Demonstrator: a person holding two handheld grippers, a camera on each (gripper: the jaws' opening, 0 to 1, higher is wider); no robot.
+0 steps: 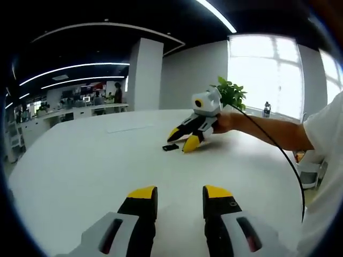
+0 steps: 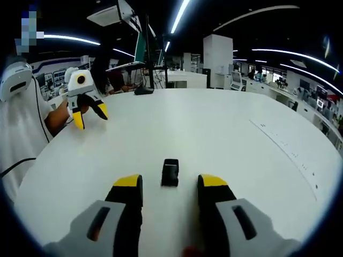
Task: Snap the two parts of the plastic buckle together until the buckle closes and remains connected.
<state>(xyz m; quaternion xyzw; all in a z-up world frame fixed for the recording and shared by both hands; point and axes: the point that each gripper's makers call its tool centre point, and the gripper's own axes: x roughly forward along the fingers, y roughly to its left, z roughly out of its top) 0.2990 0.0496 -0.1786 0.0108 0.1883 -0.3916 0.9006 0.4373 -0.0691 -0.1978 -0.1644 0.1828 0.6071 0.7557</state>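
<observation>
Black plastic, the buckle [image 2: 170, 172] lies flat on the white table [image 2: 225, 134], just ahead of the right gripper [image 2: 170, 188] and centred on the gap between its jaws, which stand wide with nothing held. Its long axis runs along the gripper's own forward line, so a straight advance would likely bring it between the yellow tips. Whether its 2 parts are already joined is too small to tell. The left gripper [image 1: 180, 195] sits well back across the table, jaws parted and empty, making the right the nearer of the 2. In the left gripper view the buckle [image 1: 170, 147] rests beside the right gripper's yellow tips. Beyond lie an open office, ceiling light strips [image 2: 179, 16], a potted plant [image 1: 231, 93] and bright windows [image 1: 262, 75].
</observation>
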